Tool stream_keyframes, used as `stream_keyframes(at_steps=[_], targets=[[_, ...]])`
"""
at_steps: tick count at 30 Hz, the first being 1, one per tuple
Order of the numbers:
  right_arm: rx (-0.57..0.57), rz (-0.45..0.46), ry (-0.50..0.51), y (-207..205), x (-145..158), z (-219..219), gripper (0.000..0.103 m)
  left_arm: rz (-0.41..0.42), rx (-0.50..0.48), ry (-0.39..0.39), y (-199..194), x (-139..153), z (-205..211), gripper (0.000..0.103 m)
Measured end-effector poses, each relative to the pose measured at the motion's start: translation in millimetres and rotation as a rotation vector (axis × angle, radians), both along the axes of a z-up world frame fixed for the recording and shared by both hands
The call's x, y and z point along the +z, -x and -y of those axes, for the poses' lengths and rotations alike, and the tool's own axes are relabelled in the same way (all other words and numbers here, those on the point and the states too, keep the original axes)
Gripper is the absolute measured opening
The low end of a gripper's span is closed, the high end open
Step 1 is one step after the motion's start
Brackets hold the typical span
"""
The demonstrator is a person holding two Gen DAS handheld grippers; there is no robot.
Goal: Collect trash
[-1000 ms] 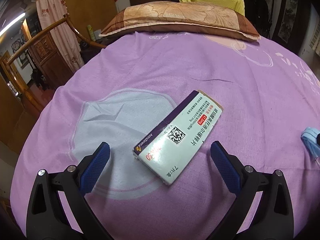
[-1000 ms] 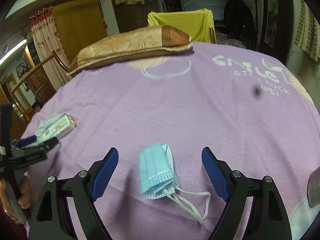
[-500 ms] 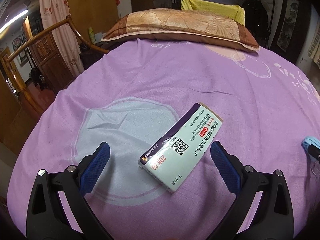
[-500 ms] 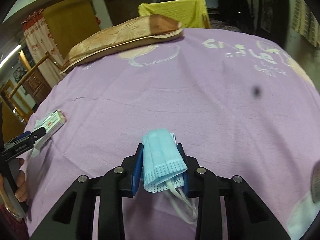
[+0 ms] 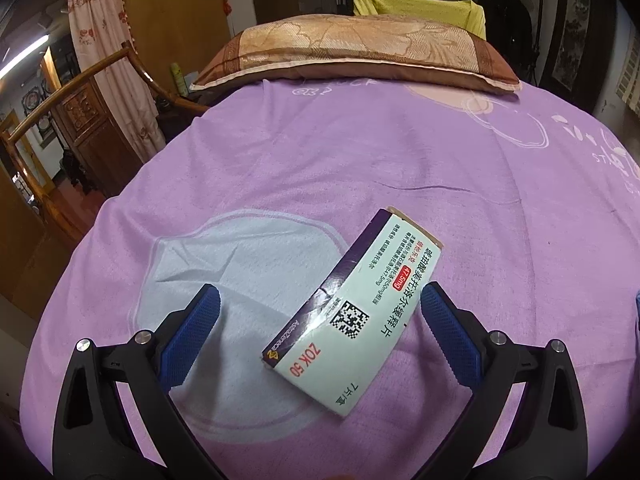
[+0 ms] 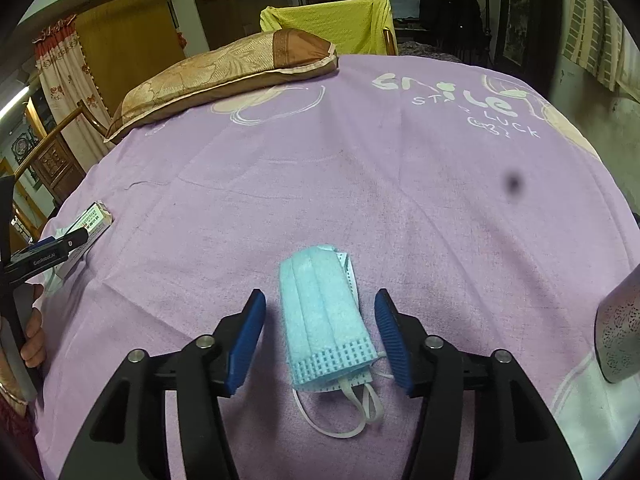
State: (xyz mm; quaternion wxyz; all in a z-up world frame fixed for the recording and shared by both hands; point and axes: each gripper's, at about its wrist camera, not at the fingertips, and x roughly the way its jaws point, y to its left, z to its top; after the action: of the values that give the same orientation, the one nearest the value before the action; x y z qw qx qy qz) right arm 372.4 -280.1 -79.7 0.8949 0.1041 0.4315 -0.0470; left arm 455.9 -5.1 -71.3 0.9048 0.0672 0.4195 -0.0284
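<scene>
A white and purple medicine box [image 5: 360, 312] lies slanted on the purple bed sheet [image 5: 360, 152]. My left gripper [image 5: 319, 294] stands open around its near half, and neither blue pad touches it. In the right wrist view a folded light blue face mask [image 6: 320, 312] with white ear loops rests on the sheet. My right gripper [image 6: 320, 300] straddles it; its jaws are opening, with a gap between each pad and the mask. The box [image 6: 90, 222] and the left gripper [image 6: 60, 246], held by a hand [image 6: 34, 340], show at the far left of that view.
A brown and gold pillow [image 5: 360, 48] lies at the head of the bed, with a yellow cloth [image 5: 420, 4] draped behind it. A curved wooden rail [image 5: 80, 84] and a cabinet stand off the bed's left side. A patterned metallic object [image 6: 620, 340] sits at the right edge.
The right gripper closed onto the mask half a second ago and has since spread its jaws off it. The mask stays on the sheet. The left gripper has hardly shifted over the box.
</scene>
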Motion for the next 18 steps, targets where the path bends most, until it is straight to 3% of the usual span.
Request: stream_keyframes(at_steps=[6,12,18], targets=[[0.01,0.003,0.011,-1.5,-0.5,-2.2,0.063,-0.062,-0.008,0.006,-10.0,-9.5,2.8,0.096],[0.003,0.006,0.002,-0.4,-0.1,-0.4,0.066,-0.079,-0.031,0.073,-9.2,-7.1,-0.5,0.089],[-0.028,0.013,-0.013,0.0,1.5,9.3,0.068,-0.153,-0.168,0.151,9.0,-6.2,20.7,0.09]])
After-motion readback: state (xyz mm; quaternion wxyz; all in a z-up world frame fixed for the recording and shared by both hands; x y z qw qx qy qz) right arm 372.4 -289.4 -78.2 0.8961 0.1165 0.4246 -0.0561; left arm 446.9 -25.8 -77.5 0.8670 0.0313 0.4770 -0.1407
